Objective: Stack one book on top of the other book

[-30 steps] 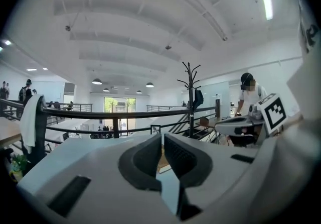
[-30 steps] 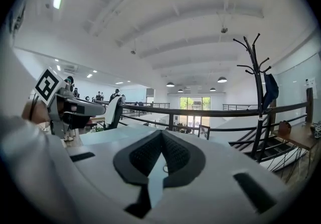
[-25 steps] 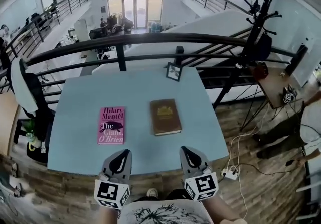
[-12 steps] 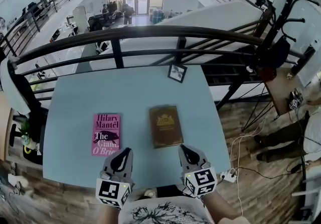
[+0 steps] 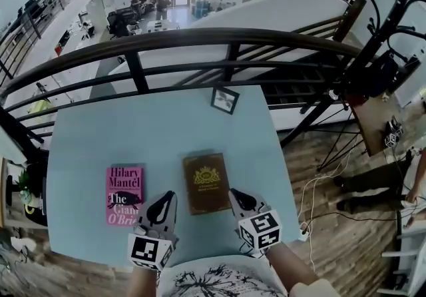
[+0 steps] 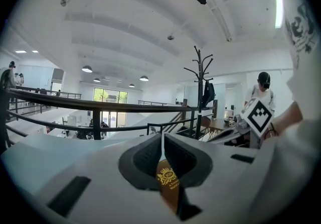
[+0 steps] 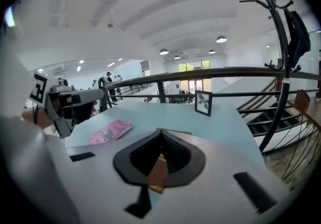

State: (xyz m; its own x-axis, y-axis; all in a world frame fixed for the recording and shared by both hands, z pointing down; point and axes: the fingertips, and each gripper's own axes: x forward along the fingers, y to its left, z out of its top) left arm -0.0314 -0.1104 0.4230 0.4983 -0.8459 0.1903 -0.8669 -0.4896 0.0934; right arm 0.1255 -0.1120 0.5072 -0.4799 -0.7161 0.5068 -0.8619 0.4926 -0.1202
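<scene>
Two books lie flat and side by side on the light blue table (image 5: pixel 93 136). One is a pink paperback (image 5: pixel 124 194), the other a brown hardback with a gold crest (image 5: pixel 206 182). My left gripper (image 5: pixel 168 194) is shut and empty, its tip between the two books at their near ends. Just off the brown book's near right corner, my right gripper (image 5: pixel 233 193) is also shut and empty. In the left gripper view the brown book (image 6: pixel 167 180) shows below the closed left gripper (image 6: pixel 162 136). The right gripper view shows the pink book (image 7: pixel 110 131) to the left of the closed right gripper (image 7: pixel 160 132).
A small framed picture (image 5: pixel 224 99) stands at the table's far edge, in front of a dark metal railing (image 5: pixel 200 39). A coat stand (image 5: pixel 379 42) and a wooden side table are at the right. Cables lie on the wood floor (image 5: pixel 319 189) to the right.
Both grippers have moved forward from the table's near edge to the books' near ends. The right one has tipped further down. Both stay shut.
</scene>
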